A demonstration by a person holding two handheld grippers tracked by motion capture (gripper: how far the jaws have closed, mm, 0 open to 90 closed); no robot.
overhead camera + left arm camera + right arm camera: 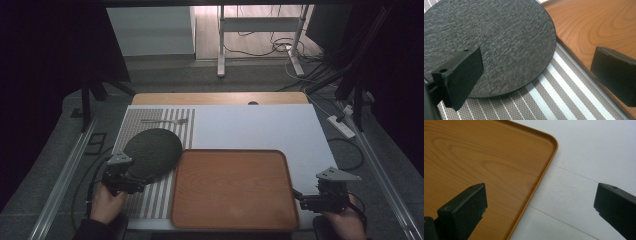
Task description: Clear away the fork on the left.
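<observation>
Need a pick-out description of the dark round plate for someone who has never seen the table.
Start at the wooden tray at the table's near edge, then look to the striped placemat on its left. The slate plate lies there by the left claw: the one round, flat, dark grey, stone-textured thing.

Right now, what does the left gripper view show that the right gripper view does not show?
In the left gripper view: the dark round plate lying on the striped placemat, with the left gripper open over the plate's edge.

In the right gripper view: the white table surface and a rounded corner of the tray, with the right gripper open across the tray's rim.

In both: the wooden tray, bare in each, and a pair of black jaws standing apart.
</observation>
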